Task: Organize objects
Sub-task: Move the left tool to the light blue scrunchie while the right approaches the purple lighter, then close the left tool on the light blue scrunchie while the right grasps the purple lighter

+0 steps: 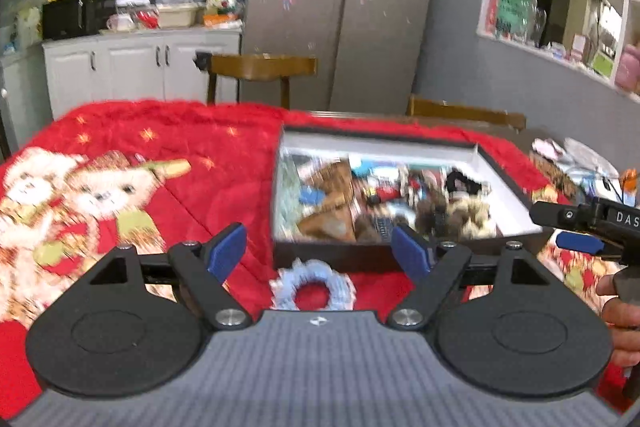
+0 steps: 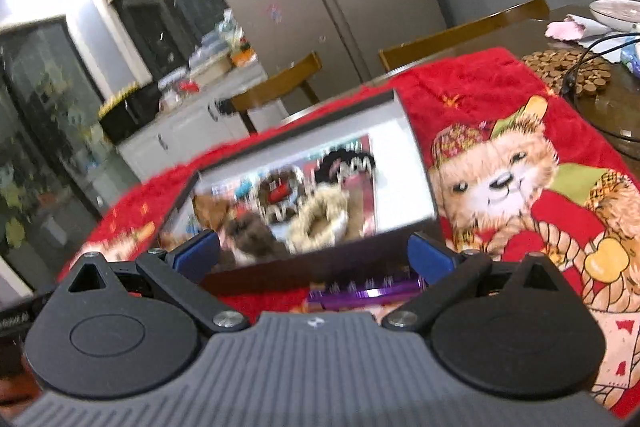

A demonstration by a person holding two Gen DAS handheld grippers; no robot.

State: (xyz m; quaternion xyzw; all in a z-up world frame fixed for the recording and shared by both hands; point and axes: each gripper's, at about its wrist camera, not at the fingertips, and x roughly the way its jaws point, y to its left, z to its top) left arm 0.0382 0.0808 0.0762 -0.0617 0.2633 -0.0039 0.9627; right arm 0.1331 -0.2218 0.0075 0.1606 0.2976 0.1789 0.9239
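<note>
Both claws, left claw (image 1: 320, 251) and right claw (image 2: 314, 253), spread and empty, point at a scrunchie (image 1: 313, 289) and purple comb (image 2: 366, 294) outside the box (image 1: 332, 255), likely for packing.

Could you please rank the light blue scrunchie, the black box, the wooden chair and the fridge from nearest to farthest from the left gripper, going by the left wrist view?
1. Light blue scrunchie: on the red blanket, between the open jaws of the left gripper.
2. Black box: just beyond it, slightly right.
3. Wooden chair: past the table's far edge.
4. Fridge: against the back wall.
</note>
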